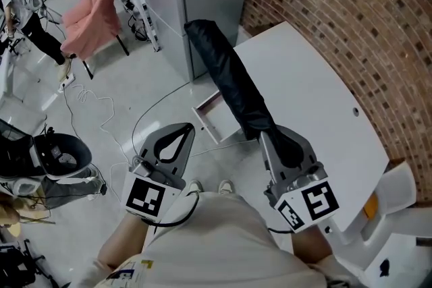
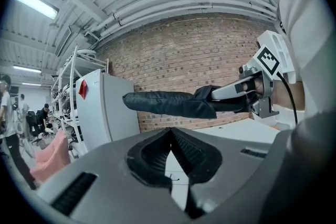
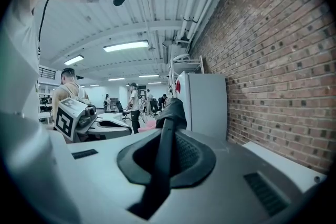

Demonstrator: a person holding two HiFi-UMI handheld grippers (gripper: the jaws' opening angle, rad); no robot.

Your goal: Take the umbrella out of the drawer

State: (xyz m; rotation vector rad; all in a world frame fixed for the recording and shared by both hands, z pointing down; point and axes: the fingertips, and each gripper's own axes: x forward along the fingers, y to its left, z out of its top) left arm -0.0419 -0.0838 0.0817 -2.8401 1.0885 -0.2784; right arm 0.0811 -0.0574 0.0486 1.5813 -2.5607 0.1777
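From the head view, the umbrella [image 1: 233,81] is a folded black one, wrapped tight in a slightly creased dark sleeve. It looks long and slim, with a rounded end pointing away to the far left. It is out of the open white drawer [image 1: 212,117] and held in the air above it, crossing the near-left edge of the white tabletop [image 1: 310,98]. The right tool [image 1: 273,141] is clamped on its near end. The left tool [image 1: 183,131] hangs off to the left over the floor, well apart from the umbrella, with its jaws together and nothing in them.

In the left gripper view, the left tool [image 2: 169,132] has its jaw tips meeting and no object between them. Past it the umbrella [image 2: 168,104] lies nearly level against the brick wall [image 2: 199,55], with its blunt end at the left near a tall grey cabinet [image 2: 113,107]. Its sleeve bunches where the right tool [image 2: 218,94] grips it.

In the right gripper view, the right tool [image 3: 167,136] is closed on a narrow dark part of the umbrella [image 3: 170,113], which runs straight away between the jaws to its bulkier covered end. The left tool [image 3: 113,124] shows at the left.
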